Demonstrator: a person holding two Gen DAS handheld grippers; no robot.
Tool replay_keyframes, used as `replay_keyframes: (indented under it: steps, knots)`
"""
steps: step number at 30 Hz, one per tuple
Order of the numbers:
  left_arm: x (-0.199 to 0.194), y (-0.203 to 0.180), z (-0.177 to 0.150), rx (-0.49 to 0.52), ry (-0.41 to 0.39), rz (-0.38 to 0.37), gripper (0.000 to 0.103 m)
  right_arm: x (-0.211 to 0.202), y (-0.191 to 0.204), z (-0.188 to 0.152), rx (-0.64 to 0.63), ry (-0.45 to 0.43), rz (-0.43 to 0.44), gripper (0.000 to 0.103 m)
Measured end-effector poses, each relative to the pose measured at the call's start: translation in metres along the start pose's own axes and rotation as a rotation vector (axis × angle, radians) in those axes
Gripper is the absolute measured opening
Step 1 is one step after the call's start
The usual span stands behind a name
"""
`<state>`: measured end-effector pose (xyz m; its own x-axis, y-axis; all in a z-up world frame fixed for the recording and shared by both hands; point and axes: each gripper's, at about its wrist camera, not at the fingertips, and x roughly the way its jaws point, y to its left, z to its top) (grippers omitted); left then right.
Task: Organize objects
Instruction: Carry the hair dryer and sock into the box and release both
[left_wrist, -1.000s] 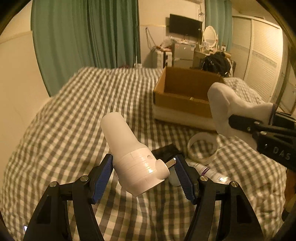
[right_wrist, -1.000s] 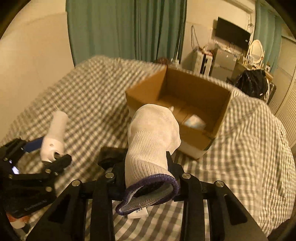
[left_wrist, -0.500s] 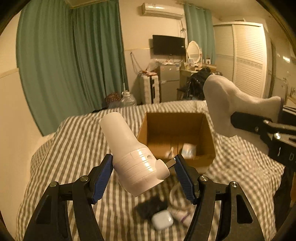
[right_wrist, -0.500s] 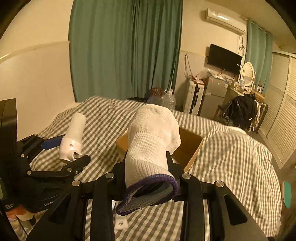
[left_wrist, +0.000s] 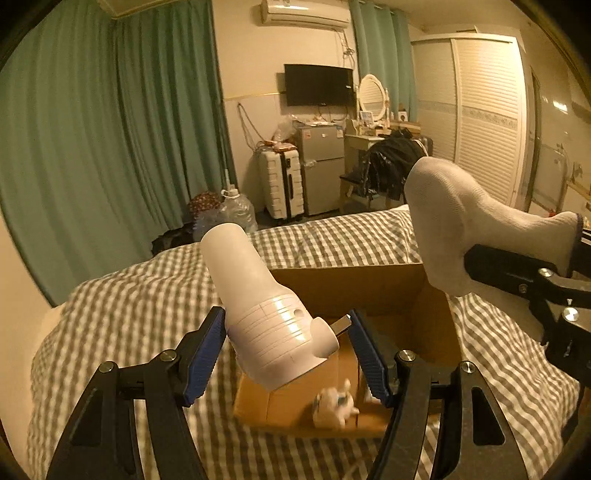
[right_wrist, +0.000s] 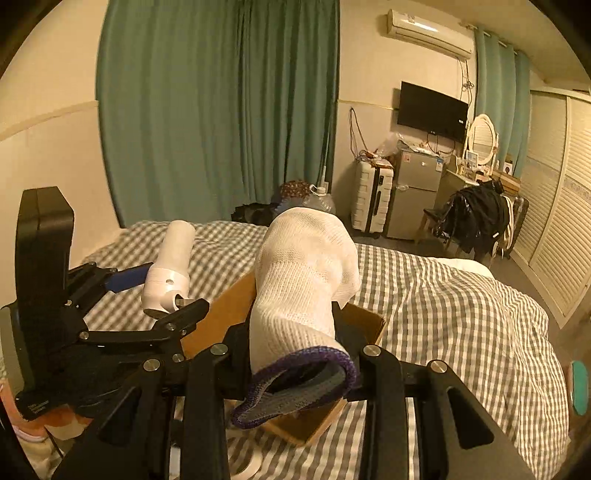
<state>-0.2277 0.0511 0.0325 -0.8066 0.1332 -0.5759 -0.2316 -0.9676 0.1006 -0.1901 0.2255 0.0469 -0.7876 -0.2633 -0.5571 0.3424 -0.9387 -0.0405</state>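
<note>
My left gripper (left_wrist: 288, 343) is shut on a white plastic device (left_wrist: 258, 310) with a round neck and holds it above the near-left part of an open cardboard box (left_wrist: 351, 291) on the checked bed. My right gripper (right_wrist: 295, 336) is shut on a white sock (right_wrist: 306, 273) with a purple cuff and holds it over the same box (right_wrist: 369, 325). The sock also shows in the left wrist view (left_wrist: 461, 229), at the right above the box. The left gripper and device show in the right wrist view (right_wrist: 170, 273), at the left. A small white item (left_wrist: 334, 406) lies inside the box.
The bed has a grey checked cover (left_wrist: 140, 302). A white tape roll (right_wrist: 247, 467) lies on the bed below the box. Green curtains (right_wrist: 221, 110), a suitcase (right_wrist: 371, 199), a small fridge (right_wrist: 413, 192) and a chair with dark clothes (right_wrist: 476, 218) stand beyond the bed.
Both grippers have risen and moved forward over the box with their loads. The loose items on the bed have dropped out of the left view.
</note>
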Motion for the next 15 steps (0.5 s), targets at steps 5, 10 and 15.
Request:
replay_keyframes:
  steps: [5,10,15]
  knots:
    - [0.048,0.004,-0.006,0.005,0.047,-0.043,0.069,0.056,-0.017,-0.004,0.031,0.061,0.007,0.032]
    - [0.082,-0.001,-0.016,0.059,0.093,-0.053,0.069,0.105,-0.026,-0.025,0.047,0.137,0.026,0.032]
    - [0.102,-0.004,-0.028,0.054,0.15,-0.079,0.069,0.122,-0.024,-0.046,0.057,0.179,0.05,0.032]
